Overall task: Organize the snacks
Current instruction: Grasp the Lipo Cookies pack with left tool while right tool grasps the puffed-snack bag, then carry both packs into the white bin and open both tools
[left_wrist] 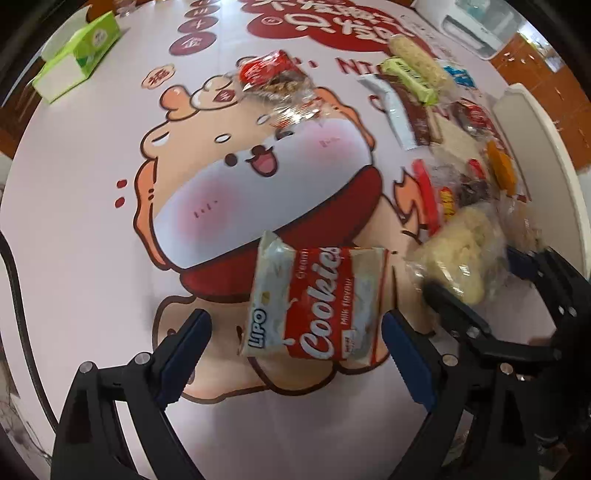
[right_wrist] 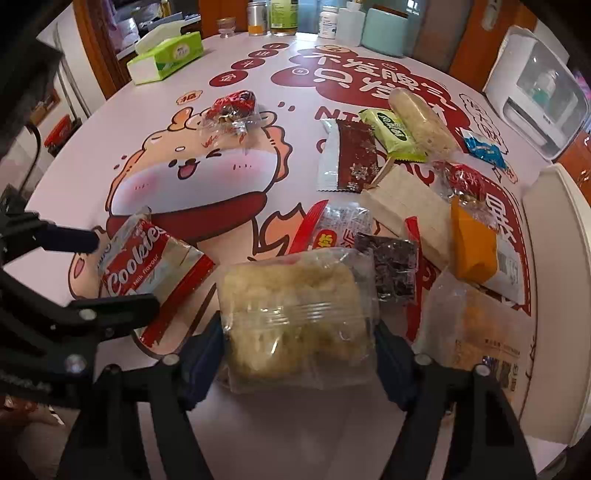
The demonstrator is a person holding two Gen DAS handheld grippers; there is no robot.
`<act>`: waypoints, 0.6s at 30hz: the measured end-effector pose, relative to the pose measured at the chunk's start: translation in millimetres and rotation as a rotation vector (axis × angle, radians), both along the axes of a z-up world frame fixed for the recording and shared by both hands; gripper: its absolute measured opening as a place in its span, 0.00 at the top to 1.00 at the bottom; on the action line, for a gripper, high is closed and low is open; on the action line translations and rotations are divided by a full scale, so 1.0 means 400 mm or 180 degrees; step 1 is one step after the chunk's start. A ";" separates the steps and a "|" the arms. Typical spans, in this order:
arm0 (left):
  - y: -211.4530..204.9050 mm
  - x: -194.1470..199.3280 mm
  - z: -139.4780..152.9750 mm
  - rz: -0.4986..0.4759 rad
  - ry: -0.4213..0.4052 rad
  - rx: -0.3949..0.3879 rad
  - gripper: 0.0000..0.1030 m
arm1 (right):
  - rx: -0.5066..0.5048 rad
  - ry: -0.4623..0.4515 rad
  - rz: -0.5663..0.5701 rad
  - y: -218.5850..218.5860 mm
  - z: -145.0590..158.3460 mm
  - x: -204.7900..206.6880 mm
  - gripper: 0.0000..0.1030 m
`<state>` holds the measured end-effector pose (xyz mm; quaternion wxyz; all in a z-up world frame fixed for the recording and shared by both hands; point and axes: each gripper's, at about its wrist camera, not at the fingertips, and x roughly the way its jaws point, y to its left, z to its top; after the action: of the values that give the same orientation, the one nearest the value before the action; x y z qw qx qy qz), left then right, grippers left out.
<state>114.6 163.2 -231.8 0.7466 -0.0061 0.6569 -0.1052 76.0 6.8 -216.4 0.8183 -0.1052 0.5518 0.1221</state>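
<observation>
A red and white Cookies packet [left_wrist: 314,306] lies flat on the cartoon-printed table [left_wrist: 110,184]. My left gripper [left_wrist: 295,317] points down over it, open, a blue pad on each side and a gap to the wrapper. In the right wrist view that packet [right_wrist: 147,266] lies at the left with the left gripper [right_wrist: 110,269] astride it. My right gripper [right_wrist: 299,325] is shut on a clear packet of pale puffed snack [right_wrist: 295,310], both pads against the wrapper. From the left wrist view the right gripper [left_wrist: 480,275] shows with that packet [left_wrist: 458,251] between its fingers.
Several wrapped snacks lie in a pile [right_wrist: 406,192] right of centre, and one red-topped clear packet [right_wrist: 229,114] sits apart further back. A white container [right_wrist: 554,258] stands at the right edge. A green tissue box [right_wrist: 166,59], bottles [right_wrist: 280,14] and a white appliance [right_wrist: 535,92] line the far side.
</observation>
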 end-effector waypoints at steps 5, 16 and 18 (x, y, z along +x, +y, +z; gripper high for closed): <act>-0.007 0.010 -0.008 -0.0019 -0.0062 0.0120 0.10 | -0.0014 -0.0015 -0.0074 -0.024 0.003 -0.008 0.32; -0.032 -0.018 0.020 -0.0206 -0.0396 0.0262 0.55 | 0.0071 -0.0028 -0.0190 -0.044 0.020 -0.028 0.33; -0.030 -0.026 0.030 -0.0238 -0.0466 0.0315 0.55 | 0.0119 -0.0075 -0.0234 -0.050 0.033 -0.033 0.33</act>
<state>104.1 151.2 -219.8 0.7875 0.0630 0.6047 -0.1006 62.7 -13.1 -203.2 0.8305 -0.0710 0.5432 0.1009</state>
